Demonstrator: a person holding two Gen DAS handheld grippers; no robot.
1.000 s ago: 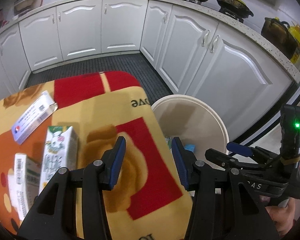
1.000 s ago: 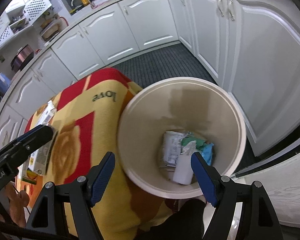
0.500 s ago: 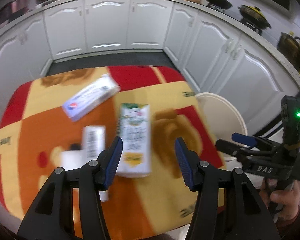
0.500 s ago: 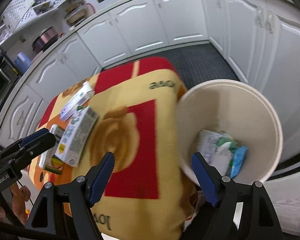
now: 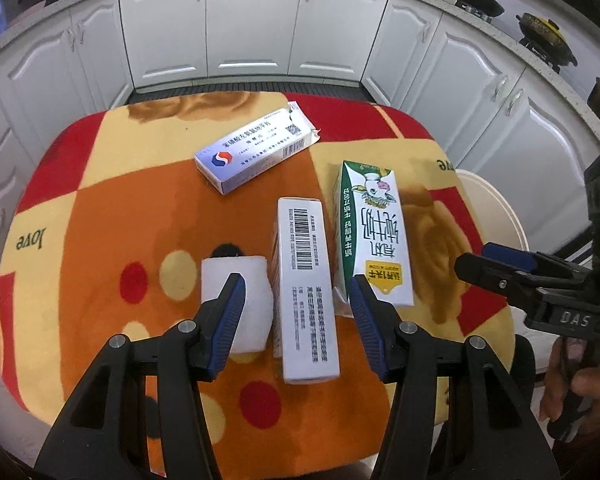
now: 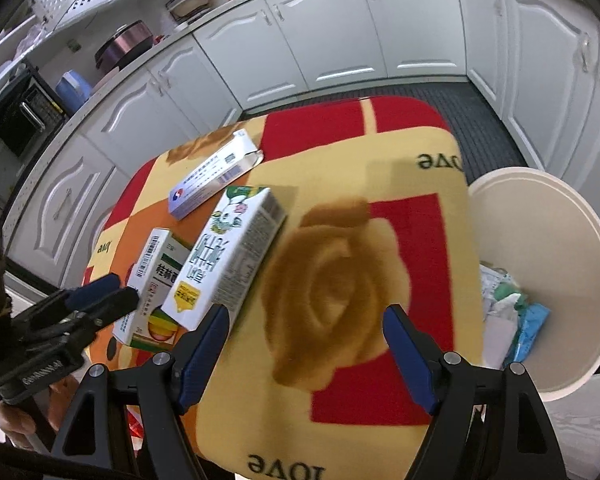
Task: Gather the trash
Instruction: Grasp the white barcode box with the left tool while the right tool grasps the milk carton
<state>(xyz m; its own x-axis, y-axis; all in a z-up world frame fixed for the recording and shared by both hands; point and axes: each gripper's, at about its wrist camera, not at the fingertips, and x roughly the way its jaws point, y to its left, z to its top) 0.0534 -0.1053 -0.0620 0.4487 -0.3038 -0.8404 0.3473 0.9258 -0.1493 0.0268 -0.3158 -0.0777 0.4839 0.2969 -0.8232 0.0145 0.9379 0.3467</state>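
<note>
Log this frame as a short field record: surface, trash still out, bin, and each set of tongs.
surface: table under a red, orange and yellow blanket
trash on table: milk carton; barcode box; blue-and-white medicine box; white tissue wad
bin: cream bin beside the table, wrappers inside
left tongs: open, above the barcode box, nothing gripped
right tongs: open, empty, over bare blanket next to the milk carton
</note>
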